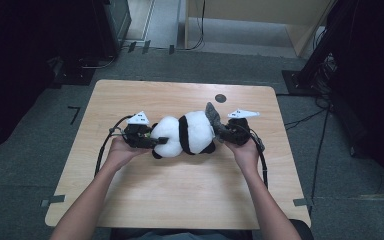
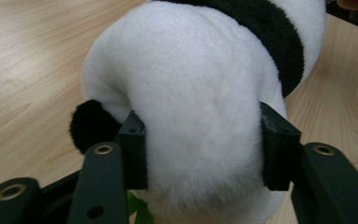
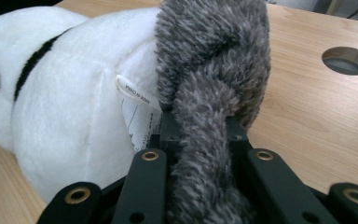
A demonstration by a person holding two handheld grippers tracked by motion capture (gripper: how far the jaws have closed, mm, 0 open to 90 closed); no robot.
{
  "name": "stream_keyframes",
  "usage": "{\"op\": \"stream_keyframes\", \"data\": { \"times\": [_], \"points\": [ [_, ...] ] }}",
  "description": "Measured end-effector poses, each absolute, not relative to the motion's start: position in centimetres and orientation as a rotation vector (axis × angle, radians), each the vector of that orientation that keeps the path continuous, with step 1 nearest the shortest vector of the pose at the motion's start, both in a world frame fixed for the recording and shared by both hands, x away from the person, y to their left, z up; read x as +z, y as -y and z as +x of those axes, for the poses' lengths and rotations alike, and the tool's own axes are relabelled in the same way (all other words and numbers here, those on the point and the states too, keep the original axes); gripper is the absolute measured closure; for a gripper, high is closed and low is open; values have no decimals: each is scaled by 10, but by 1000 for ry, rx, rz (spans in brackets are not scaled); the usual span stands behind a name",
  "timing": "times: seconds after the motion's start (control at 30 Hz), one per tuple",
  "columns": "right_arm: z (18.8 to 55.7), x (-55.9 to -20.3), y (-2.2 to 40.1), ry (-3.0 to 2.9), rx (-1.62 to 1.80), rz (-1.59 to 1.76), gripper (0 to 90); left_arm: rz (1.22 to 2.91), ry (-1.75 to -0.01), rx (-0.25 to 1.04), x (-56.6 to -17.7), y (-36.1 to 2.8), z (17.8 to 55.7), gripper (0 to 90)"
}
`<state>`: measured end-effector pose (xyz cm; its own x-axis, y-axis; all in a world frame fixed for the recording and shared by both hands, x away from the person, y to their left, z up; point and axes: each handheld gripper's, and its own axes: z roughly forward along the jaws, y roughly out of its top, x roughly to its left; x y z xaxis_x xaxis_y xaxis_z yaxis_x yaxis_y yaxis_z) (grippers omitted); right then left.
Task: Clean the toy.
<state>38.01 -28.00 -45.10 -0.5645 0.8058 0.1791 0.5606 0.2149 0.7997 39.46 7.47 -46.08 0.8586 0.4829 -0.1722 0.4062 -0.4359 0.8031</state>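
The left gripper (image 2: 204, 149), low in the left gripper view, has its pads pressed into both flanks of the white plush head of the panda toy (image 1: 185, 134), the pile bulging between them; a black ear (image 2: 89, 125) sits just left of the left pad. The right gripper (image 3: 200, 140), at the bottom of the right gripper view, is clamped tight on a grey furry piece (image 3: 214, 84) that rises from between its jaws to the top centre of that frame, against the toy's white rear, beside a sewn label (image 3: 137, 100). In the high view the toy lies on its side at the centre of the wooden table (image 1: 180, 200), head to the left, held between both tools, with a round hole (image 1: 220, 98) in the tabletop above and right of it. Assessment: the toy is light, soft and compressible, not fragile; pile may slip under a shallow pinch. Firm purchase is best taken across the head or on the grey piece, deep in the jaws.
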Motion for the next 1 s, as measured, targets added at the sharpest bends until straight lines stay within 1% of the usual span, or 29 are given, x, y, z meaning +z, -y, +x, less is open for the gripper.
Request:
{"op": "stream_keyframes", "data": {
  "times": [0.07, 0.17, 0.23, 0.47, 0.63, 0.7, 0.77, 1.0],
  "points": [
    [381, -451, 283, -2208, 1271, 1297, 766, 2063, -667, 99, -463, -78, 397, 296],
    [382, -452, 287, -2204, 1262, 1298, 761, 2041, -689, 83, -465, -86, 402, 218],
    [382, -452, 290, -2203, 1256, 1300, 758, 2048, -691, 89, -464, -88, 403, 194],
    [385, -456, 293, -2225, 1225, 1319, 755, 2063, -701, 85, -461, -97, 404, 183],
    [383, -453, 290, -2217, 1274, 1312, 756, 2056, -696, 87, -463, -96, 405, 182],
    [382, -453, 287, -2235, 1271, 1300, 756, 2042, -709, 67, -465, -96, 408, 168],
    [382, -455, 284, -2260, 1275, 1305, 755, 2048, -713, 88, -464, -95, 408, 146],
    [382, -456, 285, -2252, 1252, 1303, 754, 2036, -713, 80, -460, -102, 406, 138]
  ]
}}
